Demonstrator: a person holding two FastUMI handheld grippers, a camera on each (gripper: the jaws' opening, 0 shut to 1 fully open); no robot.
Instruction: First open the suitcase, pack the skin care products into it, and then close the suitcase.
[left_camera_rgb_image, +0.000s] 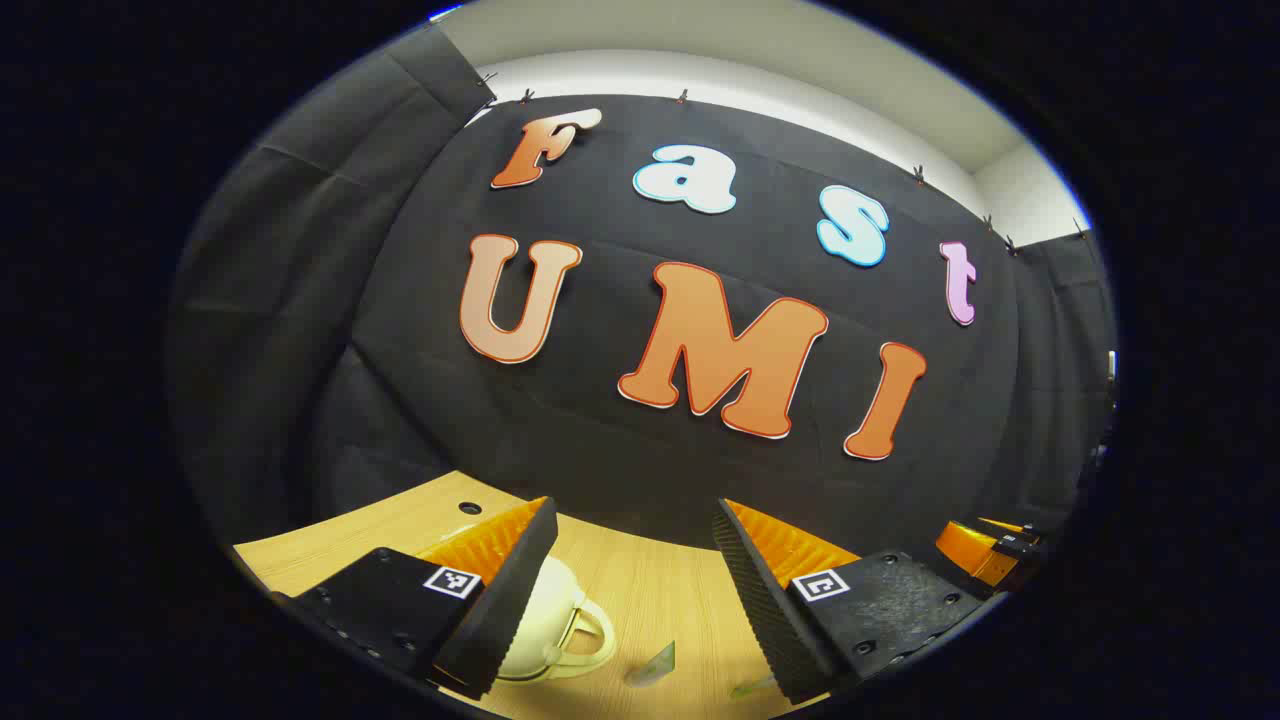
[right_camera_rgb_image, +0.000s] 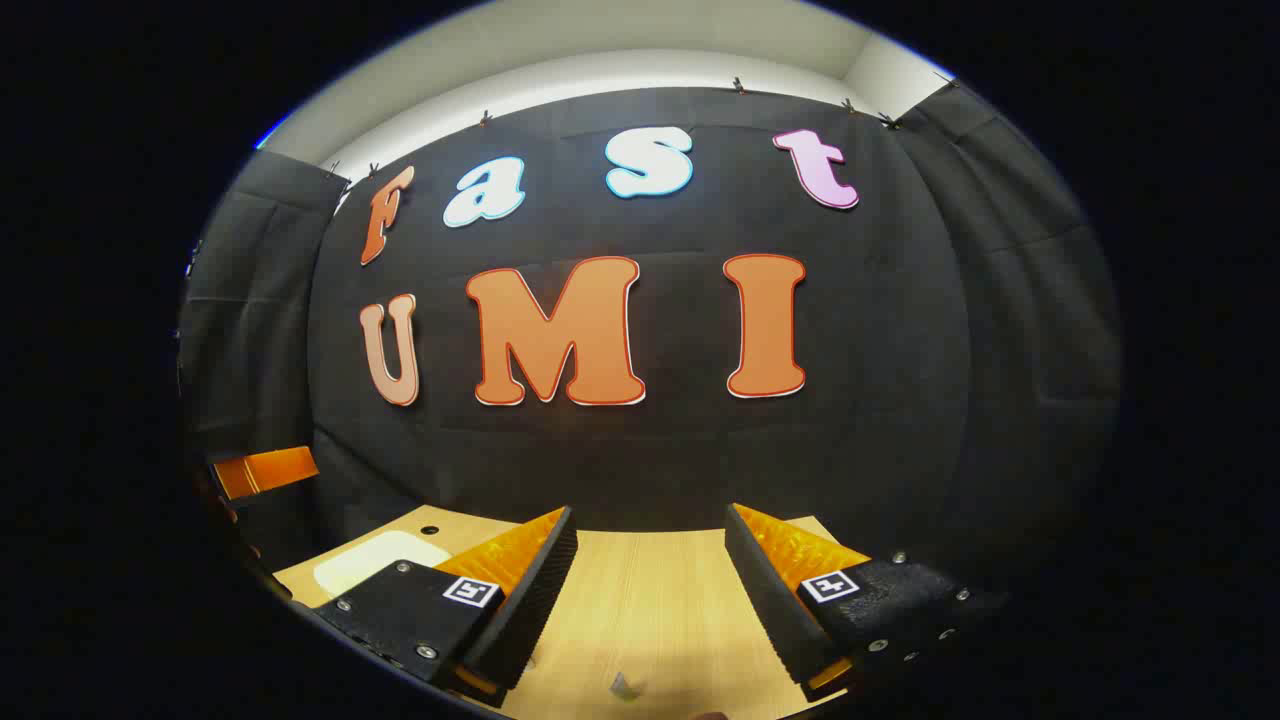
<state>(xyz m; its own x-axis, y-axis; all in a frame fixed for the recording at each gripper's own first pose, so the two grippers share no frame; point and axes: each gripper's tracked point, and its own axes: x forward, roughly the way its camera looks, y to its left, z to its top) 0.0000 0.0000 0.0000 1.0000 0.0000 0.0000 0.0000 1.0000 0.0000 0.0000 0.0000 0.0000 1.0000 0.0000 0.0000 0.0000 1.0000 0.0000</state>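
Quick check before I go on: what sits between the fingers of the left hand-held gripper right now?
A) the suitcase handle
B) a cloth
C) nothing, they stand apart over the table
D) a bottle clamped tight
C: in the left gripper view the left hand-held gripper has its fingers spread wide with only bare table between them; the cream suitcase lies below, untouched.

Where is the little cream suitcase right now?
In the left gripper view the cream suitcase lies on the wooden table, low and left of middle, partly hidden behind the left finger of the open left tongs.
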